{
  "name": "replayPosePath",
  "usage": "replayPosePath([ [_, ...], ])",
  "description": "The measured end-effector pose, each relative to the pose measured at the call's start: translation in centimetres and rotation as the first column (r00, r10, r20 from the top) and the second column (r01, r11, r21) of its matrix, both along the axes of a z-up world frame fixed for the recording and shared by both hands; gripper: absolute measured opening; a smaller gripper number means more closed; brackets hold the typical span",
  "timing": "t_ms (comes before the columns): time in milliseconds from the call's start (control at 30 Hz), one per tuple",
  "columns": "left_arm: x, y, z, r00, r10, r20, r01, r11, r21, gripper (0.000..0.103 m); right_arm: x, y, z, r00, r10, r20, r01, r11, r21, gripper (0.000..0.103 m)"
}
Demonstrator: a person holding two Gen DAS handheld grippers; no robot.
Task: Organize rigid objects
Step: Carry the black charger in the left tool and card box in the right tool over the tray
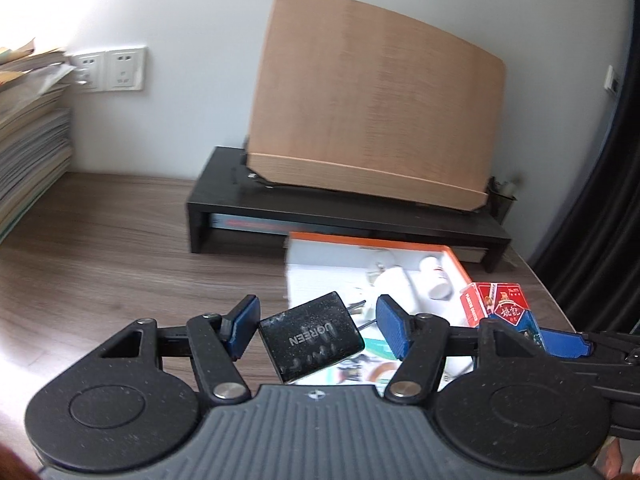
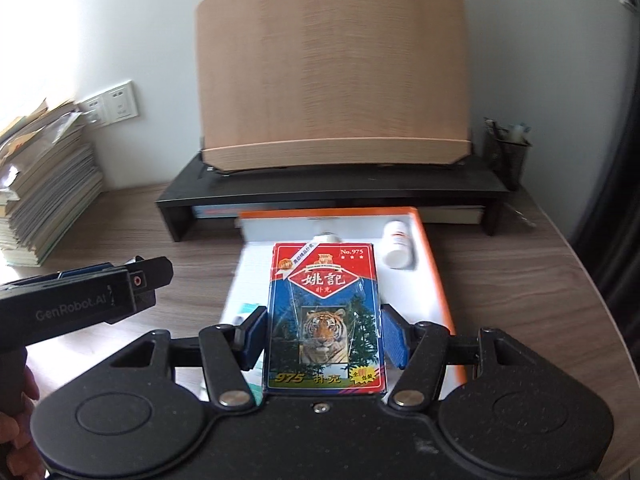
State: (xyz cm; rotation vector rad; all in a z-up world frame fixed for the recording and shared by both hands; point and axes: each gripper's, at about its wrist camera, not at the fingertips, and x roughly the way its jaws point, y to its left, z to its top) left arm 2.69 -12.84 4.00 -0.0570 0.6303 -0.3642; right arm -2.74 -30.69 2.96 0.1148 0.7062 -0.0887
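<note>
My left gripper (image 1: 318, 328) stands open with a black UGREEN charger (image 1: 311, 337) tilted between its blue pads, apart from both. It hangs at the front left corner of the orange-rimmed white tray (image 1: 456, 258). My right gripper (image 2: 323, 334) is shut on a pack of playing cards with a tiger picture (image 2: 325, 316) and holds it over the tray (image 2: 434, 276). The card pack also shows in the left wrist view (image 1: 502, 304). A white pill bottle (image 2: 396, 248) lies in the tray's far right corner.
A black monitor riser (image 2: 332, 190) carries a wooden board (image 2: 332, 76) behind the tray. A stack of books (image 2: 44, 184) stands at the left by wall sockets (image 2: 108, 106). A mesh pen holder (image 2: 506, 152) stands at the right. A white tube (image 1: 394, 282) lies in the tray.
</note>
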Motion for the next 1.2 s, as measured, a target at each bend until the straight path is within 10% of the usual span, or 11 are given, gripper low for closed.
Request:
replayPosePath([
  [1200, -0.4, -5.8, -2.1, 0.998, -0.051, -0.042, 0.052, 0.998, 0.030, 0.065, -0.7, -5.2, -0.4, 1.000, -0.015, 0.013, 0.014, 0.999, 0.030, 0.071],
])
